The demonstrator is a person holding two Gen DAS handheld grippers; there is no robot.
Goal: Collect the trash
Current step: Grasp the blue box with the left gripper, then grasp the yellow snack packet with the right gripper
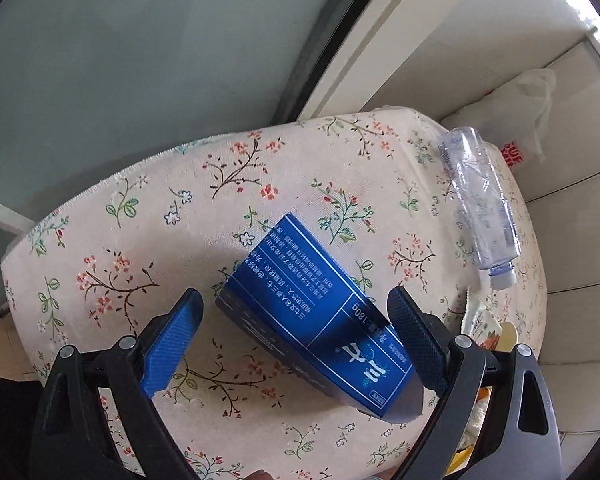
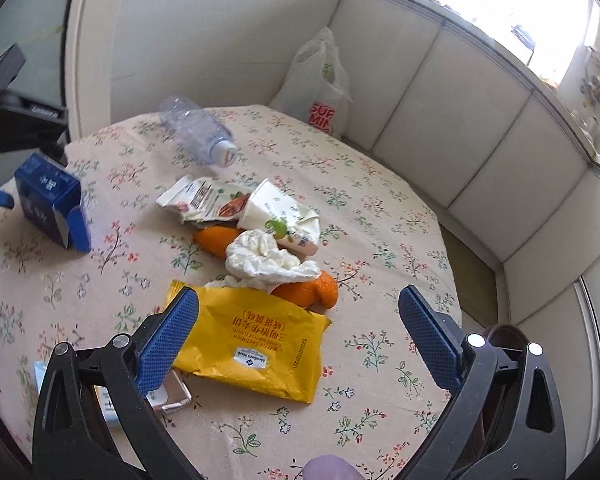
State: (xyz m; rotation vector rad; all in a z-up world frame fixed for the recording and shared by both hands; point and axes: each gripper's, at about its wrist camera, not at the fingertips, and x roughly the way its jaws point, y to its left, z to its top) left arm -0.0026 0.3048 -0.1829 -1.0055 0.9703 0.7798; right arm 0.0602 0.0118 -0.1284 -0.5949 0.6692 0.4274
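Both jaws spread wide: left gripper (image 1: pixel 294 310) straddles the blue cardboard box (image 1: pixel 320 320); right gripper (image 2: pixel 300 308) flanks the yellow foil wrapper (image 2: pixel 256 344).

- Left wrist view: sits behind the left gripper (image 1: pixel 296 336), tilted down, close above the round table (image 1: pixel 148 216). Blue box (image 1: pixel 320 320) fills the centre, very near the lens. Faces a grey glass pane and a white wall.
- Right wrist view: behind the right gripper (image 2: pixel 300 340), higher and further back, looking across the table (image 2: pixel 380 216) toward a padded corner bench.
- Shared: blue box (image 2: pixel 52 204), clear bottle (image 1: pixel 480 204) (image 2: pixel 198 132), white plastic bag (image 1: pixel 516 120) (image 2: pixel 320 88), flowered cloth.
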